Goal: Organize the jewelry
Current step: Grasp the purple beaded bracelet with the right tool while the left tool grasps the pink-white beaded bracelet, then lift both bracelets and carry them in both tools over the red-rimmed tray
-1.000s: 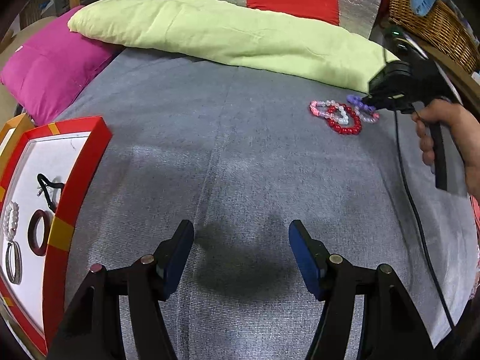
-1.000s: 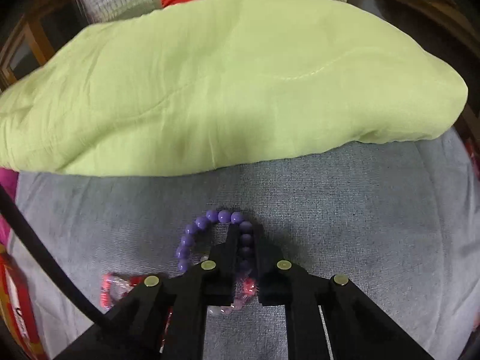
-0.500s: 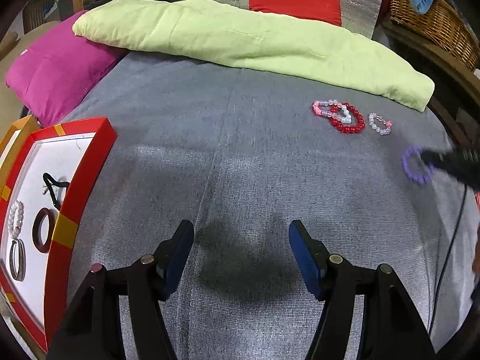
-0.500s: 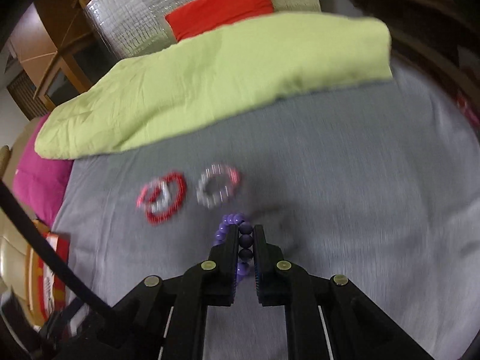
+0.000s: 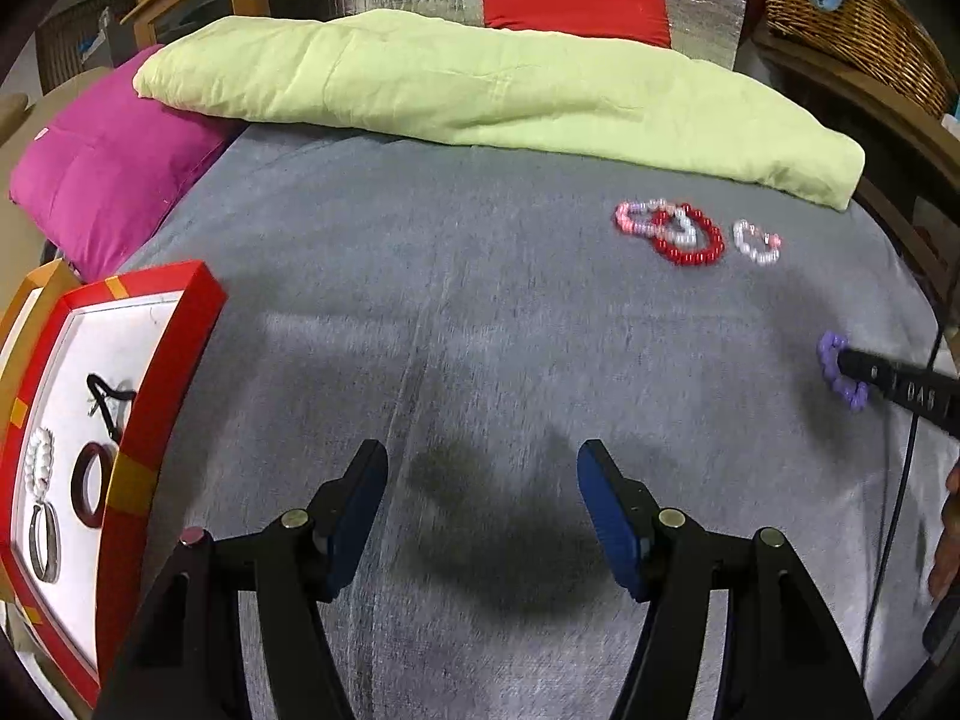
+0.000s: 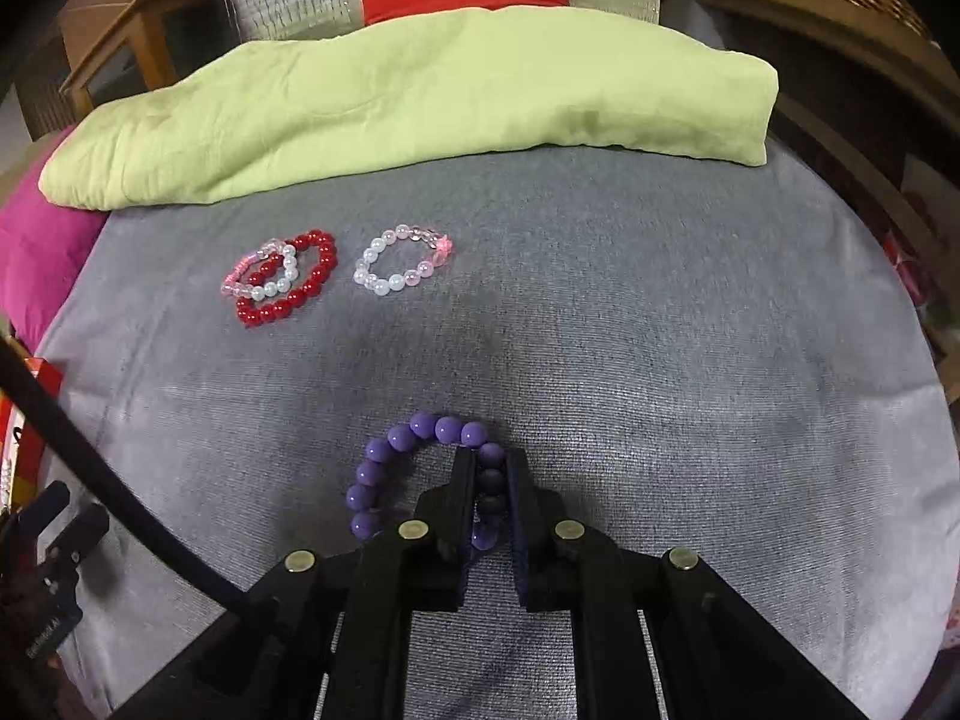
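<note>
My right gripper (image 6: 491, 468) is shut on a purple bead bracelet (image 6: 384, 468) and holds it above the grey bed cover; it also shows in the left wrist view (image 5: 840, 369) at the right edge. A red bead bracelet (image 6: 300, 291) overlapping a pink-white one (image 6: 255, 273) and a separate white-pink bracelet (image 6: 396, 276) lie on the cover near the green quilt. My left gripper (image 5: 482, 483) is open and empty above the cover. A red-rimmed white tray (image 5: 153, 384) at the left holds several pieces of jewelry.
A folded green quilt (image 5: 480, 90) lies across the back, with a magenta pillow (image 5: 102, 174) at the left and a red cushion (image 5: 573, 3) behind. A wicker basket (image 5: 852, 12) stands at the back right. A black cable (image 6: 120, 498) crosses the right wrist view.
My right gripper has lifted the purple bracelet off the pile and drawn it back toward me, away from the other bracelets. The left gripper has stayed open and nearly still.
</note>
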Demonstrator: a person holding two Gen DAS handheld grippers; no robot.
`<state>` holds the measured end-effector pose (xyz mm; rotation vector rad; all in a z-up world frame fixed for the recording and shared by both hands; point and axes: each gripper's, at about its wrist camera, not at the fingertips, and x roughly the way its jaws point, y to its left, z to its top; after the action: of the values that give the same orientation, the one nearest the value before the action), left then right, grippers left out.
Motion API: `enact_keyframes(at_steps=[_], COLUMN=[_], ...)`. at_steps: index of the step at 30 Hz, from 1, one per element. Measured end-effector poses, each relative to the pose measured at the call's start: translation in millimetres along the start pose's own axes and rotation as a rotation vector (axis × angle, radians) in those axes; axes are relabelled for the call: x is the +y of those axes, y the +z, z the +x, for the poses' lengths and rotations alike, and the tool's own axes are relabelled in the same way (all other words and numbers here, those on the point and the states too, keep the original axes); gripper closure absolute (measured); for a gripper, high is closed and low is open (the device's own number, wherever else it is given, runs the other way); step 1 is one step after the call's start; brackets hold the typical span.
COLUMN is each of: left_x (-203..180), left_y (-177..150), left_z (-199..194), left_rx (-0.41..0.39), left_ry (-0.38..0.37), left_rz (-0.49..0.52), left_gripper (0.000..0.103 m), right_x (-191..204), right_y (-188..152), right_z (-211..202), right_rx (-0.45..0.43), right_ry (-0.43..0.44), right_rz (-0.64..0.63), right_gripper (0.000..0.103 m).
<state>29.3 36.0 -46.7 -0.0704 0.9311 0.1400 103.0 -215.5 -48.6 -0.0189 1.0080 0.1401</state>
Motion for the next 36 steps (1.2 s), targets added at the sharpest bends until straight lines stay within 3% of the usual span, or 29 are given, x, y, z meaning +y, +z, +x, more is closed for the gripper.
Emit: enact_keyframes(at_steps=[3, 10, 13, 15, 16, 18, 20, 21, 36], left_x=[-9.5, -39.6, -54.5, -60.3, -62.8, -63.5, -61.7, -62.9, -11.3], left_y=[24.9, 107.0, 123.8, 128.0, 129.4, 128.6, 127.0, 126.0, 43.3], left_z=[2.7, 42.8, 65.3, 78.6, 88.2, 101.2, 103.4, 102.5, 32.1], left_rx=[0.005, 0.065, 0.098, 0.115, 0.137, 0.172, 0.151, 0.149, 0.028], left_ry=[-0.031, -0.155, -0.139, -0.118, -0.113, -0.097, -0.063, -0.062, -0.121], left_rz=[-0.009, -0.138, -0.155, -0.152, -0.151, -0.167, -0.173, -0.149, -0.103], left_gripper=[0.036, 0.036, 0.037, 0.046, 0.057, 0.071, 0.093, 0.096, 0.096], right_x=[-8.7, -17.6, -21.9, -24.8, -25.6, -27.5, -28.8, -29.1, -31.5], right_y=[-1.7, 1.0, 5.3, 6.6, 8.1, 9.3, 10.1, 10.5, 8.9], right_z=[-1.8, 2.3, 8.3, 10.1, 12.0, 13.2, 14.6, 14.9, 13.2], right_rx=[0.004, 0.002, 0.004, 0.005, 0.006, 0.008, 0.009, 0.010, 0.010], right_ry=[0.047, 0.113, 0.140, 0.159, 0.166, 0.180, 0.190, 0.193, 0.221], right_rz=[0.028, 0.074, 0.094, 0.109, 0.113, 0.122, 0.129, 0.131, 0.171], right_gripper=[0.090, 0.090, 0.090, 0.090, 0.090, 0.090, 0.090, 0.090, 0.092])
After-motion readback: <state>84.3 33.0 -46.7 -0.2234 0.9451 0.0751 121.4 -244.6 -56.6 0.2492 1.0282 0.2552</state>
